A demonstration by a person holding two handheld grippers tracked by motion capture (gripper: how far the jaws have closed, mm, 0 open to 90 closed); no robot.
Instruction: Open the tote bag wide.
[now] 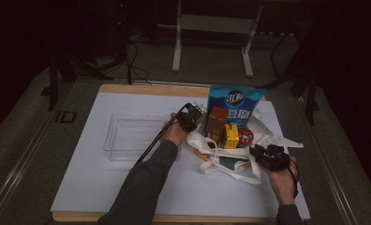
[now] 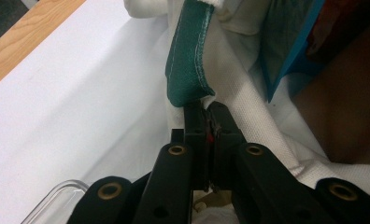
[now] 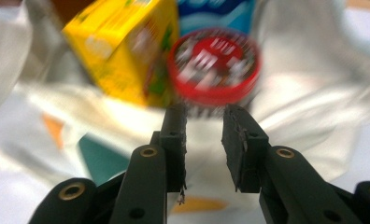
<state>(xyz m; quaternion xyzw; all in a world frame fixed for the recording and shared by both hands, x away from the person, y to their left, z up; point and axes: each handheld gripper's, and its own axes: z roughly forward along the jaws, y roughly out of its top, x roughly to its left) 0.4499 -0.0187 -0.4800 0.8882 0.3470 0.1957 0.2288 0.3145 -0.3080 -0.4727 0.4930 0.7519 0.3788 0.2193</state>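
White tote bag (image 1: 230, 154) lies on the table's (image 1: 104, 183) white sheet, right of the clear tray (image 1: 127, 136), with groceries on it. Your left tongs (image 2: 206, 106) are clenched on the bag's fabric just below its green trim (image 2: 188, 60). Further right stand a brown box (image 1: 216, 123), a yellow carton (image 3: 122, 51) and a red-lidded tin (image 3: 214, 63), with a blue pouch (image 1: 235, 104) behind. Your right tongs (image 3: 204, 123) are released, nothing between them, pointing at the tin.
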